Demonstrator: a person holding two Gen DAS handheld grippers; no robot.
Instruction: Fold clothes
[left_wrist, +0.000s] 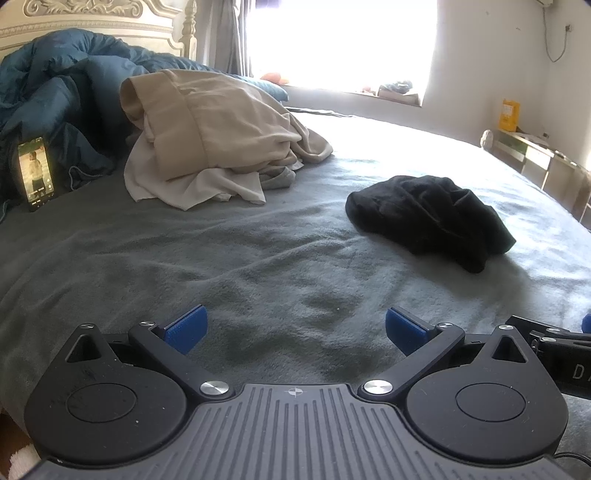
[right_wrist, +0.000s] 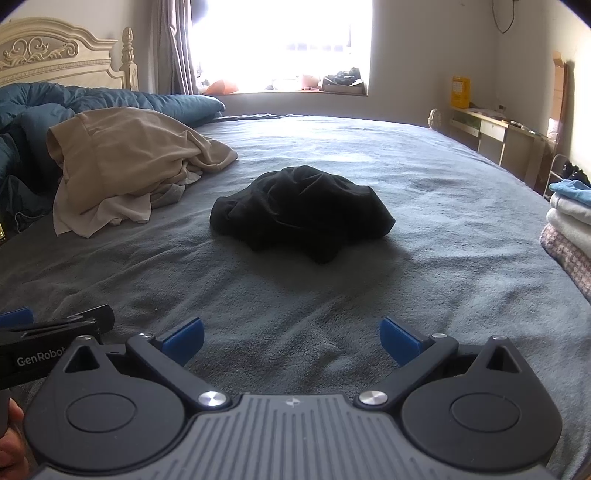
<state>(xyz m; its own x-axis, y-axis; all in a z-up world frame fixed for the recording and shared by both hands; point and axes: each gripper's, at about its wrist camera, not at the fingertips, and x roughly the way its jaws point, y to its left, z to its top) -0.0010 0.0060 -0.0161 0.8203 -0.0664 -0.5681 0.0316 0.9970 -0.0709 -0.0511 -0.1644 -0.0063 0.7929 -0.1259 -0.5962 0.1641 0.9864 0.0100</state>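
Observation:
A crumpled black garment (right_wrist: 301, 206) lies in a heap in the middle of the grey bed sheet (right_wrist: 424, 206); it also shows in the left wrist view (left_wrist: 430, 221) to the right. A pile of beige and white clothes (left_wrist: 218, 136) lies further back on the left, also in the right wrist view (right_wrist: 122, 162). My left gripper (left_wrist: 295, 328) is open and empty, low over the sheet near the front edge. My right gripper (right_wrist: 291, 338) is open and empty, facing the black garment from a distance. Both stand side by side.
A dark blue duvet (left_wrist: 55, 92) is bunched by the cream headboard (right_wrist: 55, 59). A lit phone (left_wrist: 35, 171) leans against it. A stack of folded clothes (right_wrist: 570, 225) sits at the bed's right edge. A desk (right_wrist: 495, 129) stands by the right wall, below a bright window.

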